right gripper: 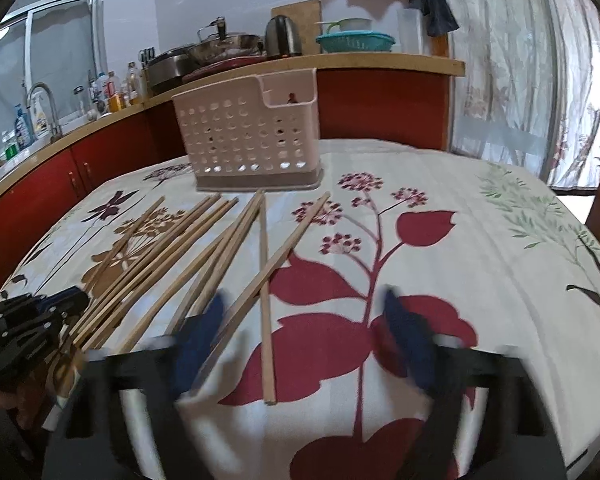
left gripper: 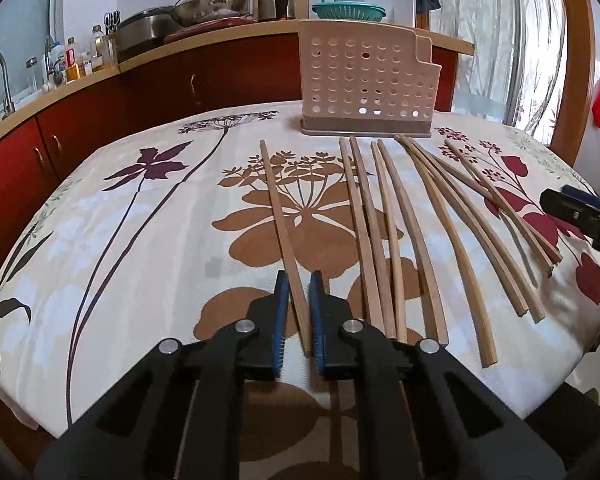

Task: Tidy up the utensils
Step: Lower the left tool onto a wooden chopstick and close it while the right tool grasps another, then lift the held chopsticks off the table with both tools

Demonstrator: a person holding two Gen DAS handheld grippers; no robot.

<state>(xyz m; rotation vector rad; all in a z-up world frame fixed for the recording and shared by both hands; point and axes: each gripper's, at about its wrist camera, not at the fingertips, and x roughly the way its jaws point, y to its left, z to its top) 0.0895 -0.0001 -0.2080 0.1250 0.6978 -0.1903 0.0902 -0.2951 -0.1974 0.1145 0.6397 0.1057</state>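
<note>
While both views show the table (left gripper: 140, 208) with its flowered cloth, only the left wrist view shows the left claw (left gripper: 299, 320) from close: its blue pads stand narrow on the near end of one chopstick (left gripper: 284, 232), the leftmost one, which lies apart from the others. The right wrist view alone shows the right claw (right gripper: 300, 344), blurred, its jaws about half wide with the near ends of two crossed chopsticks (right gripper: 265, 300) between them; I cannot tell if a pad touches the wood. At 12 o'clock on the table stands the pink holder (left gripper: 366, 84) with round holes. The right view looks into its small side pocket (right gripper: 289, 90), but I cannot tell what the dark thing seen there is. The other chopsticks (left gripper: 420, 232) lie fanned on the cloth between the holder and the claws.
</note>
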